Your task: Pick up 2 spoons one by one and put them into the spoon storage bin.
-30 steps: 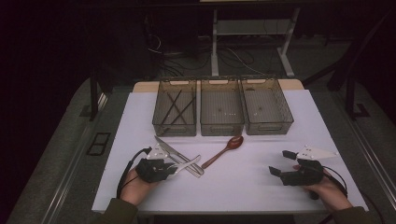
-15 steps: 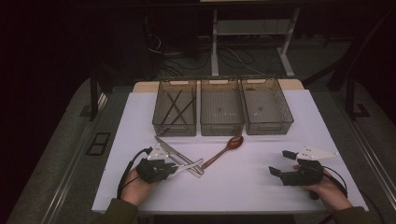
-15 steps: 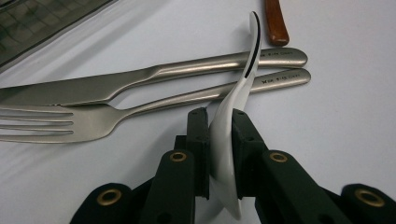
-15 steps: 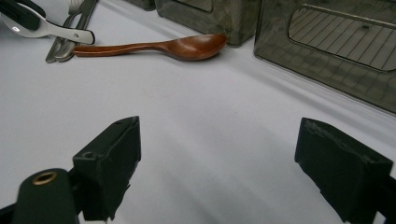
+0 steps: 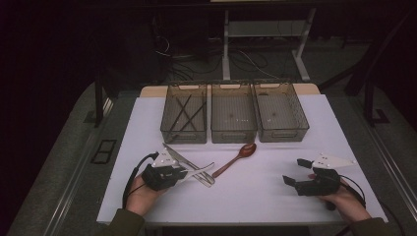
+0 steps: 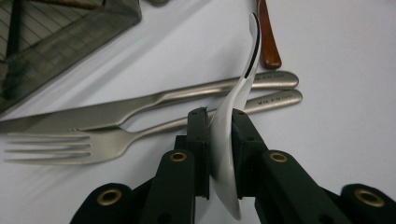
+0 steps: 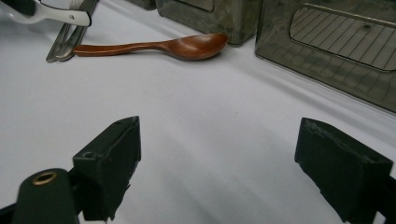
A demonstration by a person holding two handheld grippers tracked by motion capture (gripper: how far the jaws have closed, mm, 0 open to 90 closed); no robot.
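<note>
Glossy white spoon (image 6: pixel 229 135), curved, edge-on, pinched in nearly closed left gripper (image 6: pixel 218 122); right gripper (image 7: pixel 219 172) wide, empty

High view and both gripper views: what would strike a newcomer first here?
The left gripper, at the table's near left, is clamped on a white spoon held on edge above a steel knife and fork. A wooden spoon lies mid-table before three mesh bins, and the right gripper rests open, near right.

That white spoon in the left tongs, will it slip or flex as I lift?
The white spoon looks glossy and curved, so it may pivot in the left tongs, which pinch it edge-on. It seems rigid, probably plastic or ceramic, so unlikely to flex. It appears light.
</note>
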